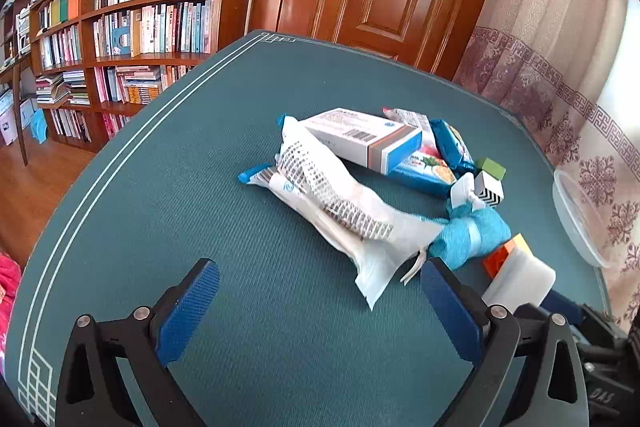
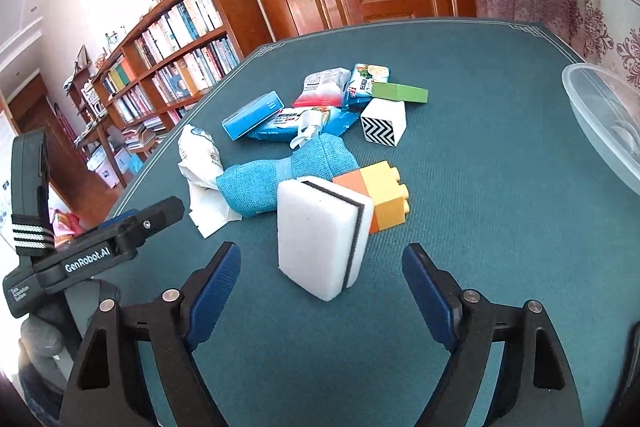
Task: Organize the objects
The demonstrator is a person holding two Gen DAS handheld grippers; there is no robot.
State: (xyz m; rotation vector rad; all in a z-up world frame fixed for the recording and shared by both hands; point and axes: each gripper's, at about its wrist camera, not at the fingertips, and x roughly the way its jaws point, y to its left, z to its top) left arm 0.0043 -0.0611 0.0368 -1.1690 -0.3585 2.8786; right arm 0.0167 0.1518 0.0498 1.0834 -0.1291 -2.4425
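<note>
Now my right gripper (image 2: pixel 320 283), open, frames the white sponge (image 2: pixel 320 235); next I close, then carry it to the clear bowl (image 2: pixel 600 123).

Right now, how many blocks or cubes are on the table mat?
3. A green block lies at the far end of the pile, a white zigzag cube just in front of it, and an orange-yellow brick behind the sponge. The pile may hide others.
</note>
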